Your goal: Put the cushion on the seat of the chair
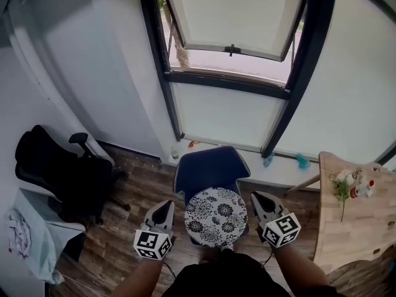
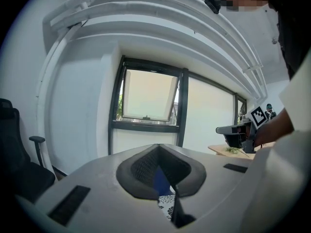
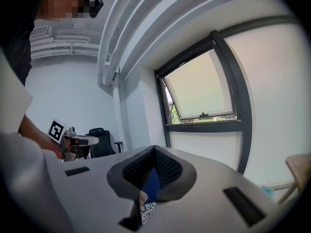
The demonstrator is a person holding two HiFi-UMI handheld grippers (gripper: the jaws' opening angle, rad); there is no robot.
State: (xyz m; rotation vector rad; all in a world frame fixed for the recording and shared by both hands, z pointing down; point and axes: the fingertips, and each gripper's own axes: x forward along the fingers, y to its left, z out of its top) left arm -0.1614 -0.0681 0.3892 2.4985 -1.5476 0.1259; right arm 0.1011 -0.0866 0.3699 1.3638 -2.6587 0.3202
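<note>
Cushion (image 1: 216,217) position: flat on seat of blue chair (image 1: 209,169) — placement judged complete. Left gripper (image 1: 165,206) and right gripper (image 1: 257,198): jaws fully together, nothing held, one either side of cushion — presumably no further grip needed.

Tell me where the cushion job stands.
Done: the floral cushion lies on the seat of the blue chair, in front of its backrest. In hand: nothing. The left gripper and the right gripper flank the cushion, jaws together and gripping nothing. Left: apparently nothing, except perhaps checking that the cushion sits square on the seat.
</note>
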